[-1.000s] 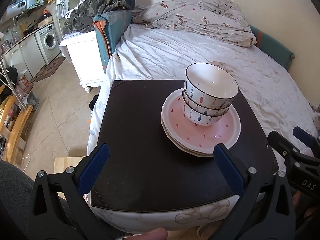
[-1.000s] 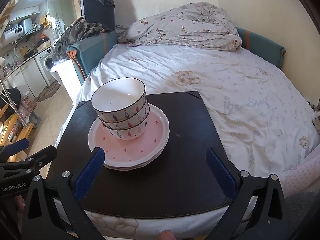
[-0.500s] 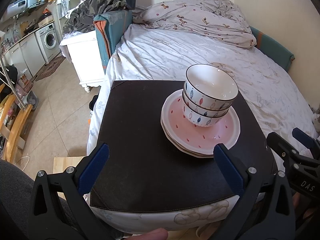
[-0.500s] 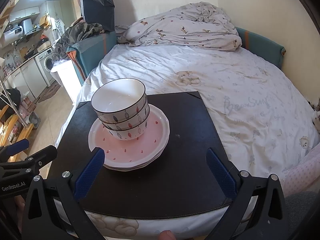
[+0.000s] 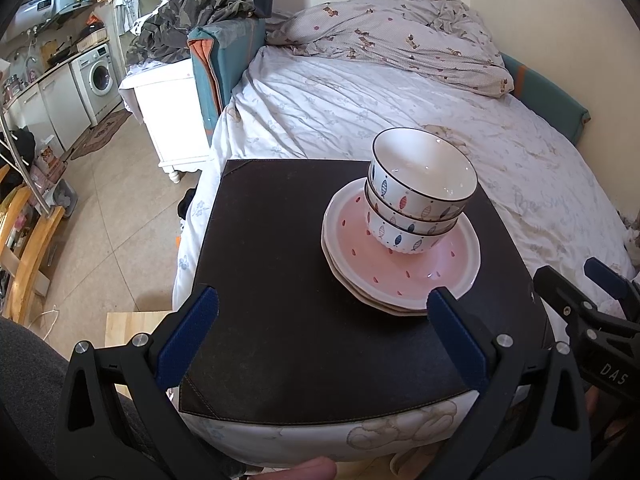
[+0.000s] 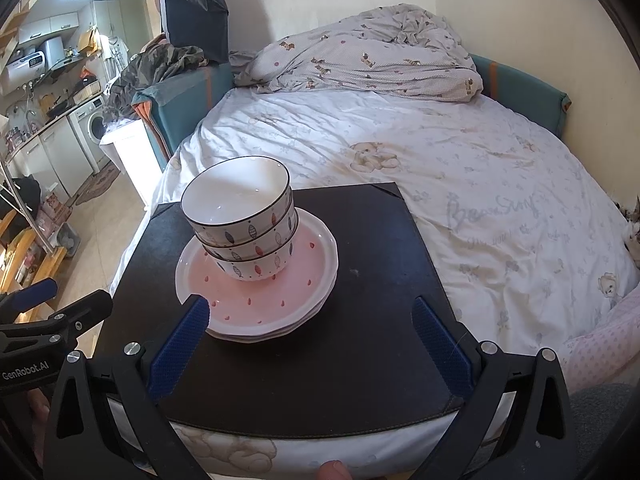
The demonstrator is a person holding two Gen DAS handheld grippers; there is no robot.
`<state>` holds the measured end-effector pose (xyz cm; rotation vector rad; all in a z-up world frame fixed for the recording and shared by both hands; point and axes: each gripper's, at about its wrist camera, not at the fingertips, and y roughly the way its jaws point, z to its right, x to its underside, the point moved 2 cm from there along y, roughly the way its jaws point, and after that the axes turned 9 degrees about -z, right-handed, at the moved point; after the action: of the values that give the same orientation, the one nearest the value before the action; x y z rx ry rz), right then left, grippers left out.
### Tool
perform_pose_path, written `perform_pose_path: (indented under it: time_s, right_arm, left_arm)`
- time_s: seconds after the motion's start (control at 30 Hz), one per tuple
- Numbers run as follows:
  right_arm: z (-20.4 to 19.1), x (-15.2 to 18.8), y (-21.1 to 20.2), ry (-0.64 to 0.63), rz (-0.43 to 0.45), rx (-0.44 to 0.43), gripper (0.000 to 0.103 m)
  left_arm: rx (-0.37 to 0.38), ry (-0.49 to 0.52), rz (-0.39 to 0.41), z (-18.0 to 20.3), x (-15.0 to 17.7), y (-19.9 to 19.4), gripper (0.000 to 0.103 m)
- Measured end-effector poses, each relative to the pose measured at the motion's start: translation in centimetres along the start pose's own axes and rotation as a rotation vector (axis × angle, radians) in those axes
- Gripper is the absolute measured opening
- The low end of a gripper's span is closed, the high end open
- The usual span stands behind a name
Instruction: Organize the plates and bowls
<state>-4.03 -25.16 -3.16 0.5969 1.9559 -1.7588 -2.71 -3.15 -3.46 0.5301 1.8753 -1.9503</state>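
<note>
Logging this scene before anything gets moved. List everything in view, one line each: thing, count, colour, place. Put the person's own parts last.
bowls: three nested, white with fish pattern, on the plates.
plates: stack, exact count unclear, pink with white rims, on the mat.
mat: one, dark brown, at the bed's near end.
bed sheet: one, white with bear print, under the mat.
duvet: one, grey patterned, bunched at the bed's far end.
washing machine: one, white, far left in the kitchen area.
white cabinet: one, left of the bed.
left gripper: black with blue pads, open, empty.
right gripper: black with blue pads, open, empty.
</note>
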Motion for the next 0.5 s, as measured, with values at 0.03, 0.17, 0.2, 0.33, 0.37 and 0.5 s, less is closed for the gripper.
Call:
perform_pose_path:
  time_s: [0.03,0.17,0.2,0.33,0.37,0.5]
  right_arm:
    - [-0.01,0.01,-0.01,0.000,0.000,-0.001,0.103]
    - [-0.07,-0.06,-0.10,-0.003,0.004,-0.002,0.103]
    - [-0.06,-0.10,-0.12,-0.003,0.004,-0.003,0.103]
    - [-0.10,-0.01,-0.07,-0.002,0.002,-0.002,0.103]
    - [-0.09,-0.03,-0.08,-0.002,0.002,-0.002,0.103]
    - [-0.15,0.05,-0.01,-0.006,0.001,-0.003,0.103]
  left_arm:
    - [-0.001,0.001,0.000,-0.01,0.01,-0.01,0.103]
    - [-0.007,0.002,-0.003,0.10,0.10,0.07,0.103]
    - [-0.007,0.002,-0.003,0.09,0.09,0.08,0.103]
    - [-0.006,-0.001,-0.003,0.10,0.08,0.08,0.103]
    - [-0.005,-0.003,-0.004,0.08,0.08,0.08,0.103]
    - [-0.003,-0.007,-0.013,0.06,0.10,0.26,0.103]
